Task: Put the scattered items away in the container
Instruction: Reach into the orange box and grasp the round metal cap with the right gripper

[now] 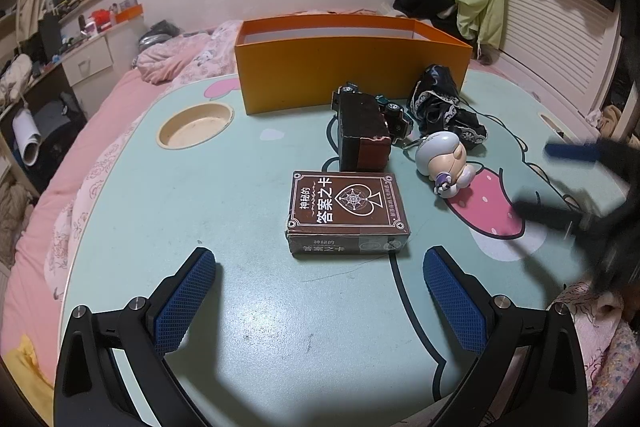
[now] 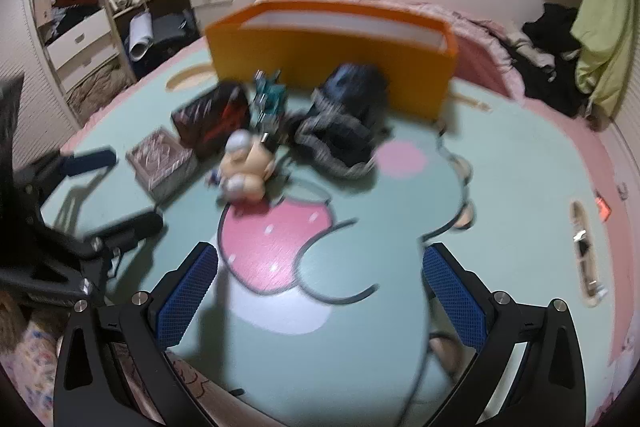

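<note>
I hold both grippers, left [image 1: 319, 301] and right [image 2: 320, 301], over the near edge of the surface [image 1: 224, 195], fingers wide apart and empty. The card box [image 1: 347, 211], dark box [image 1: 362, 135], figurine [image 1: 444, 159] and umbrella [image 1: 444, 103] lie mid-surface, before the orange container [image 1: 352, 67] at the far edge.

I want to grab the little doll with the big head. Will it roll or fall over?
Probably, yes. The doll lies on its side on the table, and its round head looks much bigger than its body, so it would likely tip or roll if nudged. It looks like smooth hard plastic, so the open right gripper might slip.
</note>
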A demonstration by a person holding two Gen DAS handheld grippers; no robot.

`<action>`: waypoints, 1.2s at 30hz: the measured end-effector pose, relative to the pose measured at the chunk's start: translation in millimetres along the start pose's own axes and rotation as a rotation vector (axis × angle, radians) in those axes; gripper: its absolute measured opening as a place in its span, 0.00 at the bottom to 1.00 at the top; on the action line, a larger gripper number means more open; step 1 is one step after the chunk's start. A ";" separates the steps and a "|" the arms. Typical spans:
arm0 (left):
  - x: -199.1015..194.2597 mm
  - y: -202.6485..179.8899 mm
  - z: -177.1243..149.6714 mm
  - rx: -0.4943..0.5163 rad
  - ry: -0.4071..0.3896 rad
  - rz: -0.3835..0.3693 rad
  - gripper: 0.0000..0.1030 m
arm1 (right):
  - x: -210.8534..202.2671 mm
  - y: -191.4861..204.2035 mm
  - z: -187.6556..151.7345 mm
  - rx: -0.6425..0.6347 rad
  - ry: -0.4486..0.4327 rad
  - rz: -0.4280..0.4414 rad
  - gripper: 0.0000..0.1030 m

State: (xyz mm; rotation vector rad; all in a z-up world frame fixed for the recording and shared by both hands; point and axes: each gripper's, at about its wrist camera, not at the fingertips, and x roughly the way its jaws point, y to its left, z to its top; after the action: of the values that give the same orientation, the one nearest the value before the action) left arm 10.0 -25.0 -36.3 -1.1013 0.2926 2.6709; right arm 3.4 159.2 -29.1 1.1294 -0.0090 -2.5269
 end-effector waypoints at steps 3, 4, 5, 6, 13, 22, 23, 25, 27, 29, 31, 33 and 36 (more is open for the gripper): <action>-0.1 0.8 0.3 0.002 0.000 -0.001 1.00 | -20.8 -6.9 27.4 0.030 -0.069 0.011 0.96; -0.2 1.2 0.5 0.003 0.000 -0.002 1.00 | -25.2 -7.9 39.9 0.036 -0.080 0.040 0.93; -0.9 1.4 0.5 0.003 -0.001 -0.003 1.00 | -28.1 -8.5 56.2 0.043 -0.085 0.088 0.89; -1.1 1.2 0.5 0.004 -0.001 -0.002 1.00 | -28.0 -8.6 71.9 0.052 -0.082 0.141 0.86; -1.4 1.5 1.0 0.006 -0.004 -0.006 1.00 | 61.0 -5.6 172.6 0.166 0.172 0.343 0.45; -0.4 0.5 2.7 0.007 -0.008 -0.010 1.00 | 148.5 2.3 204.1 0.241 0.340 0.266 0.45; -0.4 0.9 2.4 0.007 -0.008 -0.010 1.00 | 152.7 3.7 205.2 0.235 0.344 0.244 0.45; -0.3 0.7 2.8 0.007 -0.008 -0.010 1.00 | 160.3 4.3 206.4 0.232 0.347 0.198 0.45; -0.3 1.0 2.5 0.007 -0.008 -0.011 1.00 | 168.2 3.2 206.1 0.235 0.361 0.177 0.45; -0.5 0.6 2.8 0.007 -0.009 -0.012 1.00 | 171.8 5.0 205.5 0.224 0.360 0.162 0.30; -0.3 0.5 2.9 0.008 -0.010 -0.013 1.00 | 168.4 4.8 204.9 0.199 0.346 0.151 0.31; -0.2 -0.1 2.4 0.008 -0.010 -0.013 1.00 | 156.1 -0.8 203.8 0.205 0.303 0.153 0.31; -0.2 0.1 2.5 0.009 -0.010 -0.013 1.00 | 123.6 -16.0 203.0 0.243 0.202 0.195 0.31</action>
State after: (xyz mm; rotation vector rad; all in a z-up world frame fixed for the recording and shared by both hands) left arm 8.4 -24.4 -34.4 -1.0827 0.2936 2.6604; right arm -223.5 103.4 17.4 1.3990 -0.3646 -2.2746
